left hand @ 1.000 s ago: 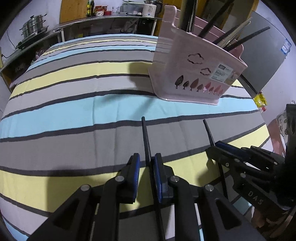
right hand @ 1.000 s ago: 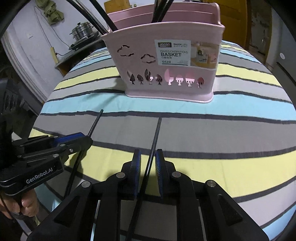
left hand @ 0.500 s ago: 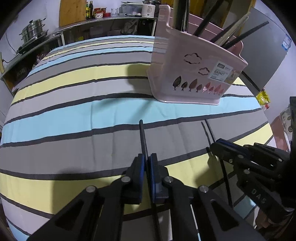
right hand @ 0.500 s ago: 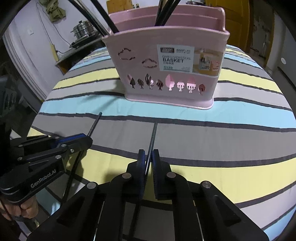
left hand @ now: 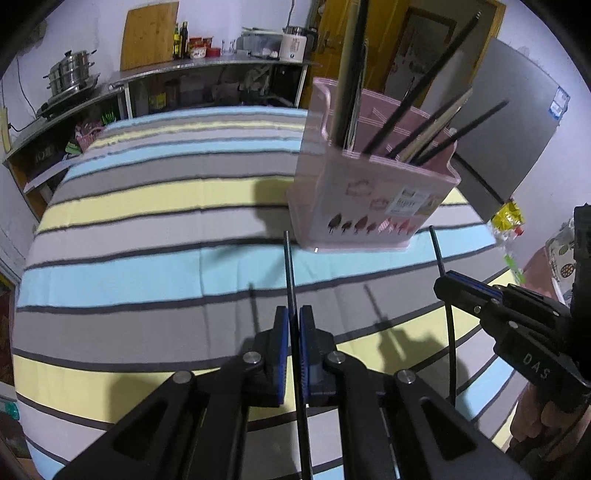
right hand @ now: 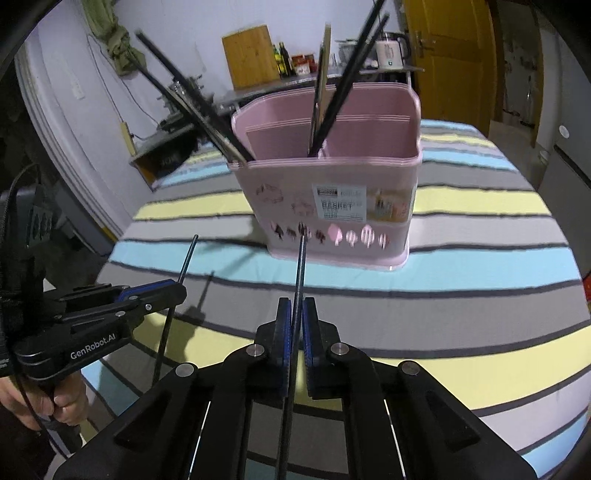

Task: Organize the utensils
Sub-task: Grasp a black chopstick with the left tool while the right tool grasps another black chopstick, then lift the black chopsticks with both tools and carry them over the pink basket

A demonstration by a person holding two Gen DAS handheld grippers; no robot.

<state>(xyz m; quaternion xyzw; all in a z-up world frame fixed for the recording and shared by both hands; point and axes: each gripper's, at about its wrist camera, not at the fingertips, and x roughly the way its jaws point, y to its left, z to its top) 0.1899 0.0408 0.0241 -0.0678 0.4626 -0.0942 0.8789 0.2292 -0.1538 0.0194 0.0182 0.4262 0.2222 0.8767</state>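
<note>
Each chopstick's rear end runs out of frame. Left gripper (left hand: 294,325) and right gripper (right hand: 296,317) each pinch one black chopstick (left hand: 290,273), tilted down toward the basket (right hand: 332,199).

A smooth, faintly glossy pink plastic is seen in the chopstick basket (right hand: 332,206), on which a printed paper label (right hand: 340,203) is stuck. The table is covered by a matt woven striped tablecloth (left hand: 147,258), softly creased. Matt black plastic with blue ribbed pads is shown by the left gripper (left hand: 294,325) and the right gripper (right hand: 296,314), while bare wood is seen in the cutting board (left hand: 149,35) and polished metal in the steamer pot (left hand: 70,72).
</note>
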